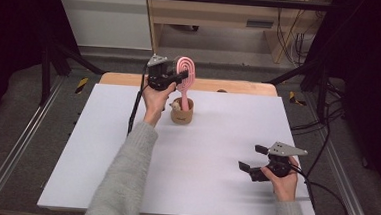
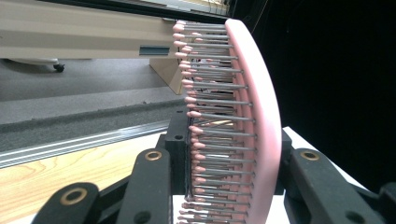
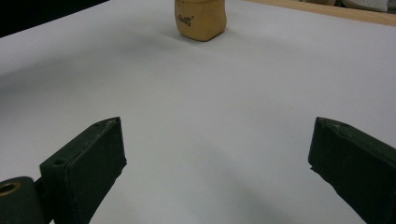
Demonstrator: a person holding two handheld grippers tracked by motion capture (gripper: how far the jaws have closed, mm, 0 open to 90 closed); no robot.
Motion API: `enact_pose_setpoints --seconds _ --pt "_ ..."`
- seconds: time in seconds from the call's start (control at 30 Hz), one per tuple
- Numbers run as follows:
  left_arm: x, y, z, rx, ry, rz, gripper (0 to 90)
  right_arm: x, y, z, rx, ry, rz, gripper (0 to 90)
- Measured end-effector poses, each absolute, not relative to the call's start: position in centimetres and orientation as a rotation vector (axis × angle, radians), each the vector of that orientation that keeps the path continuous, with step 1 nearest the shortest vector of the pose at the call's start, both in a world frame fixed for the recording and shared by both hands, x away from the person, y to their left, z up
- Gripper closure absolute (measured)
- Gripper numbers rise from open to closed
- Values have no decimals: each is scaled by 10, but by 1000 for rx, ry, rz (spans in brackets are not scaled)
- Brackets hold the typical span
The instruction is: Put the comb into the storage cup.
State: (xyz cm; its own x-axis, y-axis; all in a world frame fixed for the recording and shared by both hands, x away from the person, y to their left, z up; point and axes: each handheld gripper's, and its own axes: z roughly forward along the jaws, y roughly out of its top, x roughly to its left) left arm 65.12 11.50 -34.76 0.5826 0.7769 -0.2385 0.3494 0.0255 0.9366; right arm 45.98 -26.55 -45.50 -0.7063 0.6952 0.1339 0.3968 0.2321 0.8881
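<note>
A pink hairbrush [image 1: 186, 71] with metal pins stands upright at the back of the white board [image 1: 199, 183]. My left gripper [image 1: 182, 77] is shut on its head, and in the left gripper view the brush [image 2: 264, 116] sits between the two black jaws of that gripper [image 2: 229, 156]. The handle points down to the mouth of a tan cup [image 1: 182, 114], where something pale also shows. Near the front right my right gripper [image 1: 252, 157] rests low over the board. It stands open with nothing between its jaws [image 3: 217, 149], facing the tan cup [image 3: 201, 18].
A wooden table edge [image 1: 230, 86] runs behind the white board. Black frame posts and cables stand at both sides. A cable [image 1: 134, 109] trails from the left gripper across the board's left part. Pale wooden furniture stands on the floor beyond.
</note>
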Motion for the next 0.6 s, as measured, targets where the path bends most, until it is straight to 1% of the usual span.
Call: enact_pose_setpoints --seconds 0.6 --pt "651 122 -370 1551 989 407 631 460 -265 -455 1017 2219 1465 44"
